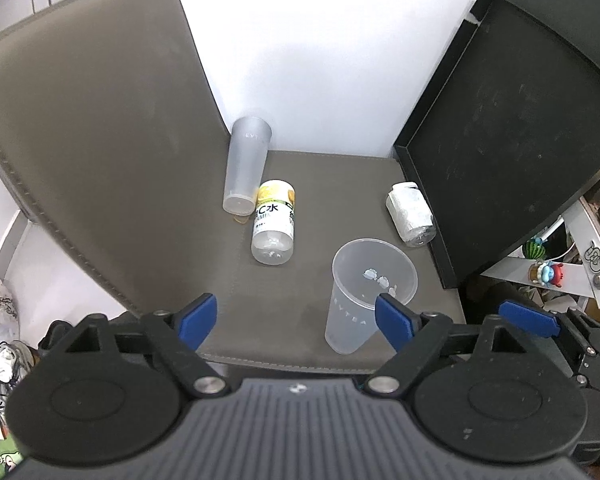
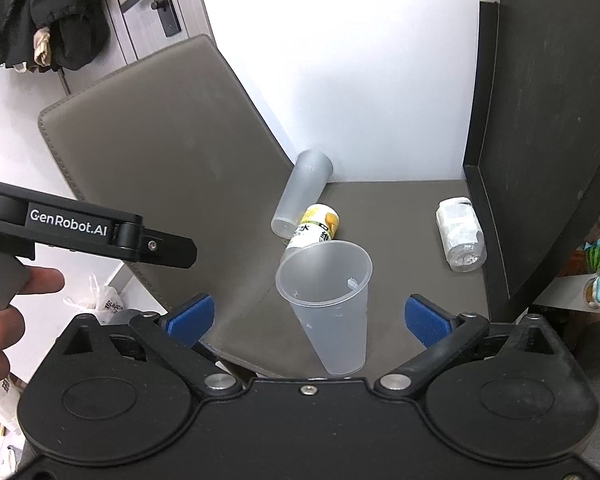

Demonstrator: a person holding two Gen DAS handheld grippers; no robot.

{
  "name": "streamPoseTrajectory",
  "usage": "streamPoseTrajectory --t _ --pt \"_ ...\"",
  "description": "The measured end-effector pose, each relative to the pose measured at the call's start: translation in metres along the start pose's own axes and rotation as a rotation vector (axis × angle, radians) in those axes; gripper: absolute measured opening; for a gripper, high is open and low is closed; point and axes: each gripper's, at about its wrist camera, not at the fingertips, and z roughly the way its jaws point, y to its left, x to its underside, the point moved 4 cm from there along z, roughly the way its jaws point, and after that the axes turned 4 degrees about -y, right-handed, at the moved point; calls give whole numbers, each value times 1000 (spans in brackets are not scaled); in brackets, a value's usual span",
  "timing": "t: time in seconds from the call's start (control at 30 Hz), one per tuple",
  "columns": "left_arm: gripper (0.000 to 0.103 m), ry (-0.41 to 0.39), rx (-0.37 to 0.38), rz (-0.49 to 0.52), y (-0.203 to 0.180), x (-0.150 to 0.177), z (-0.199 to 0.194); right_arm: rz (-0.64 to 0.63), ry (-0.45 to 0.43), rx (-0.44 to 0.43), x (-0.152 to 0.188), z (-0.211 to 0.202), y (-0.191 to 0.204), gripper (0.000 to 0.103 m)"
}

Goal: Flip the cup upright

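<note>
A clear plastic cup [image 1: 364, 292] stands upright, mouth up, near the front edge of the grey chair seat [image 1: 328, 184]; it also shows in the right wrist view [image 2: 332, 300]. A second frosted cup [image 1: 246, 166] lies on its side against the chair back, mouth toward the wall; it shows in the right wrist view too [image 2: 300, 196]. My left gripper [image 1: 296, 320] is open and empty, its right finger in front of the upright cup. My right gripper [image 2: 308, 316] is open and empty, with the upright cup between its fingers and untouched.
A yellow-labelled bottle [image 1: 274, 222] lies beside the fallen cup. A white-wrapped bottle [image 1: 410, 214] lies by a black tray [image 1: 500, 140] leaning at the seat's right. The chair back [image 1: 100, 140] rises on the left. Toys and clutter sit at the far right.
</note>
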Motion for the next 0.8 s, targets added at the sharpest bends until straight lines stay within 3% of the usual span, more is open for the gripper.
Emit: streamPoseTrajectory --t 0.8 --pt "87 -77 -12 11 11 30 -61 48 -13 30 2 -43 0 103"
